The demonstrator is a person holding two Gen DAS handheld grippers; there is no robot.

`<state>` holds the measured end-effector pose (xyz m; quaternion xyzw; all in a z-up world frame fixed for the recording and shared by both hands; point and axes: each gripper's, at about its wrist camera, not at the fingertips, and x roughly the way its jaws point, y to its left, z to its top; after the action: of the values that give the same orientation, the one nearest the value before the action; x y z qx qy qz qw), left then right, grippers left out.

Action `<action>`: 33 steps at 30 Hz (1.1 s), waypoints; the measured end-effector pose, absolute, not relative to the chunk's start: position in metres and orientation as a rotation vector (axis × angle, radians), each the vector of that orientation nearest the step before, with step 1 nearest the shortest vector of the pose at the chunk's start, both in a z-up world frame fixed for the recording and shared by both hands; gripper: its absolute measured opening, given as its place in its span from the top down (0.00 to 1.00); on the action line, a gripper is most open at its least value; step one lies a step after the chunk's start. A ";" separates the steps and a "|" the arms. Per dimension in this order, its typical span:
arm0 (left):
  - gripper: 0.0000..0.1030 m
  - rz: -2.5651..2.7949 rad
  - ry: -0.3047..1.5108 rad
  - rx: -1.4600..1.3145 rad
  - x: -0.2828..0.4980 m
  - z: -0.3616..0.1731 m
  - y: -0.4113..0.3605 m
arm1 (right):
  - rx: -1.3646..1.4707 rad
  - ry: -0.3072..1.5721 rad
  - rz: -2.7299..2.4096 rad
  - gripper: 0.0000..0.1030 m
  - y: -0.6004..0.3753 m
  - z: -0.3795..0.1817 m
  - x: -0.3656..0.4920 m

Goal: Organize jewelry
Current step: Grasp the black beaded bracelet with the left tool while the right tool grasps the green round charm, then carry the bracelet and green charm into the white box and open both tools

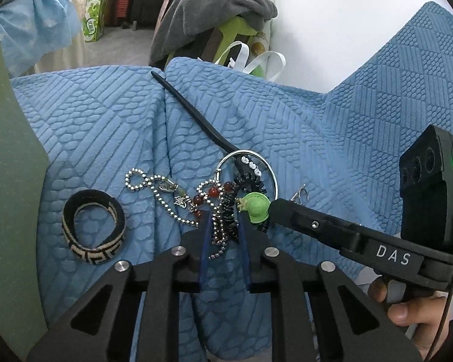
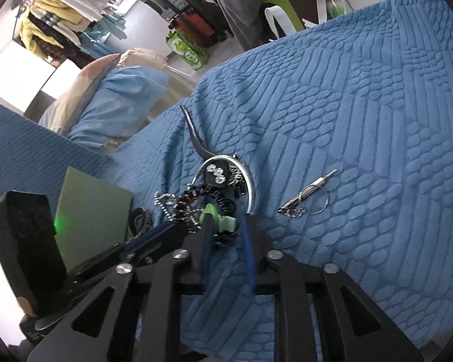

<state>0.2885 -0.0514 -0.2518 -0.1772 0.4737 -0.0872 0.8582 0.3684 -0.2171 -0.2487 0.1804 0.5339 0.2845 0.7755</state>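
While both tools lean down over the blue bedcover [image 1: 302, 126], as follows:

Pile: tangled jewelry pile [image 1: 226, 199], lying on the cover directly before both pairs of jaws.
Left gripper [image 1: 223, 226]: jaws nearly closed, narrow gap; ball chain [image 1: 154, 187] and dark bead string [image 1: 226, 211] running between the blue pads; real pinching not possible to confirm.
Right gripper [image 2: 226, 226]: jaws also nearly closed, at the green charm [image 2: 217, 215]; picture blurred, so firm grip or only touching not clear.
Beside left jaws: woven bracelet [image 1: 93, 226], apart from the pile, easy to take alone.
Beside right jaws: small keyring tool [image 2: 305, 196], well apart.
Beyond the jaws: silver bangle [image 1: 271, 175], partly around the tangle.
Handling, as judgement: all light; chains limp and slippery, likely to drag neighbours; bangle stiff.
Where to hold: chain at a free loop outside the tangle; charm by its soft body; bangle at its bare rim.
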 end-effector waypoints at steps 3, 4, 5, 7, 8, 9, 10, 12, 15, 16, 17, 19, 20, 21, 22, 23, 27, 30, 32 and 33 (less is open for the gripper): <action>0.82 -0.188 0.993 -0.363 0.288 -0.251 -0.053 | 0.397 1.152 0.612 0.91 -0.220 -0.247 0.368; 0.82 -0.188 0.994 -0.363 0.288 -0.251 -0.053 | 0.401 1.148 0.610 0.91 -0.221 -0.246 0.367; 0.82 -0.187 0.993 -0.363 0.288 -0.251 -0.052 | 0.405 1.141 0.609 0.91 -0.223 -0.244 0.366; 0.82 -0.190 0.996 -0.370 0.289 -0.252 -0.052 | 0.411 1.129 0.607 0.91 -0.225 -0.241 0.365; 0.82 -0.189 0.996 -0.372 0.290 -0.252 -0.051 | 0.409 1.121 0.605 0.91 -0.227 -0.239 0.364; 0.82 -0.189 0.995 -0.372 0.291 -0.251 -0.051 | 0.409 1.115 0.603 0.91 -0.229 -0.238 0.363; 0.82 -0.186 0.997 -0.369 0.292 -0.251 -0.051 | 0.413 1.109 0.604 0.91 -0.230 -0.236 0.363; 0.82 -0.187 0.994 -0.371 0.293 -0.250 -0.050 | 0.418 1.096 0.600 0.91 -0.235 -0.233 0.362; 0.82 -0.189 0.977 -0.349 0.295 -0.247 -0.053 | 0.422 1.086 0.588 0.91 -0.239 -0.231 0.361; 0.82 -0.186 0.973 -0.337 0.295 -0.246 -0.055 | 0.420 1.083 0.584 0.91 -0.240 -0.230 0.360; 0.82 -0.183 0.970 -0.326 0.296 -0.245 -0.056 | 0.414 1.080 0.579 0.91 -0.239 -0.228 0.360; 0.82 -0.177 0.960 -0.311 0.297 -0.244 -0.059 | 0.399 1.074 0.566 0.91 -0.240 -0.227 0.359; 0.82 -0.178 0.956 -0.303 0.298 -0.243 -0.060 | 0.392 1.071 0.558 0.91 -0.241 -0.226 0.358; 0.82 -0.176 0.955 -0.286 0.299 -0.243 -0.062 | 0.387 1.070 0.550 0.91 -0.242 -0.226 0.358; 0.82 -0.176 0.956 -0.271 0.301 -0.243 -0.064 | 0.386 1.069 0.546 0.91 -0.241 -0.225 0.358; 0.82 -0.177 0.964 -0.254 0.302 -0.244 -0.066 | 0.388 1.070 0.542 0.91 -0.242 -0.225 0.358; 0.91 -0.155 0.957 -0.198 0.303 -0.247 -0.071 | 0.372 1.065 0.528 0.91 -0.243 -0.222 0.358; 0.91 -0.154 0.939 -0.203 0.300 -0.242 -0.071 | 0.357 1.053 0.521 0.91 -0.242 -0.217 0.356; 0.92 -0.152 0.921 -0.196 0.296 -0.235 -0.070 | 0.341 1.047 0.512 0.91 -0.239 -0.213 0.355; 0.92 -0.156 0.916 -0.196 0.294 -0.233 -0.070 | 0.336 1.044 0.508 0.91 -0.239 -0.211 0.354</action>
<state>0.2942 -0.0698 -0.2327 -0.0944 0.4409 -0.0751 0.8894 0.3538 -0.2390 -0.2110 0.1578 0.4907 0.2386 0.8230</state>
